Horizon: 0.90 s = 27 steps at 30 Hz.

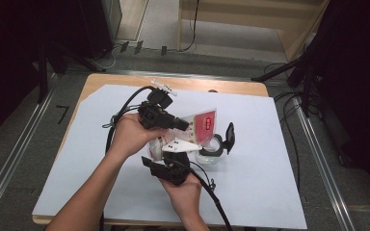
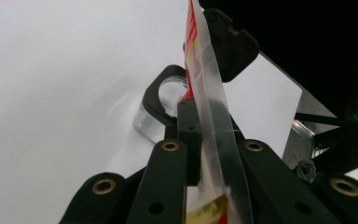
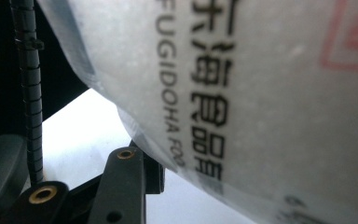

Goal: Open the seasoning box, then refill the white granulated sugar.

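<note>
Two grippers meet over the middle of the bench [image 1: 270, 192], which is covered in white paper. Nearest the bench's near edge, the right gripper [image 1: 166, 161] points away from the person, up against the underside of a clear pouch [image 1: 192, 129]; in the right gripper view the pouch's printed film [image 3: 261, 102] lies across its jaws, and I cannot tell whether they are clamped. Just beyond, the left gripper [image 1: 185, 126] has its jaws closed on the pouch's clear sealed edge [image 2: 214, 116]. Past the pouch, touching the paper, stands a clear jar [image 1: 212, 153] with a black rim and a black lid [image 1: 230, 134] hinged upright.
</note>
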### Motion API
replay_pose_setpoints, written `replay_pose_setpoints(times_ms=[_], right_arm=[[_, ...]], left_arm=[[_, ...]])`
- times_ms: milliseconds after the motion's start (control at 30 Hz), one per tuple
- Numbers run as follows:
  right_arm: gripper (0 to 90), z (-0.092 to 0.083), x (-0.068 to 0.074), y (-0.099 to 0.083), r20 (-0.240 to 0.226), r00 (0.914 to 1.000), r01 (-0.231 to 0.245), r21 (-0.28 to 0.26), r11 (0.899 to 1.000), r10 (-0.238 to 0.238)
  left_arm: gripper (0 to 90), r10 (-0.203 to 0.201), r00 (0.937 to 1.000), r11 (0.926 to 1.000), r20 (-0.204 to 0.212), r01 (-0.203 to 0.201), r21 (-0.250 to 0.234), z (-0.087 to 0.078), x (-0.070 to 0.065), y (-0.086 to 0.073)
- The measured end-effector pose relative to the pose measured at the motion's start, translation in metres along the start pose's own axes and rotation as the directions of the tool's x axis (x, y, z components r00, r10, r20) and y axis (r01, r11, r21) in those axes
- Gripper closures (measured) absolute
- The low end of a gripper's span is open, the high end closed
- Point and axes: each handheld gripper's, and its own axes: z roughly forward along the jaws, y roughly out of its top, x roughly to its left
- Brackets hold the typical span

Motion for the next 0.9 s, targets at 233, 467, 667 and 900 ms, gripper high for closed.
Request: replay_pose_setpoints(times_ms=[233, 467, 667, 900], right_arm=[[61.8, -0.0012, 0.0005, 0.0004, 0.007, 1.0, 0.002, -0.002, 1.0, -0.002], [62.3, -0.0021, 0.0, 0.0017, 0.002, 1.0, 0.0, -0.001, 1.0, 0.0], [62.5, -0.0032, -0.0001, 0.0021, -0.001, 1.0, 0.0, 0.006, 1.0, 0.0], [62.5, -0.0044, 0.0001, 0.0035, -0.018, 0.9998, -0.007, 0.008, 1.0, 0.007]], left_arm=[[86.6, 0.0, 1.0, 1.0, 0.01, 0.0, -0.002, 0.0004, -0.0004, 0.0006], [85.8, 0.014, 0.9999, 0.9998, -0.002, -0.014, -0.011, 0.0008, -0.0014, 0.0011], [85.0, 0.013, 0.9999, 0.9999, 0.011, -0.013, -0.007, 0.0013, 0.0001, 0.0014], [82.8, 0.009, 1.0, 0.9999, 0.002, -0.009, -0.011, 0.0001, -0.002, 0.0015]])
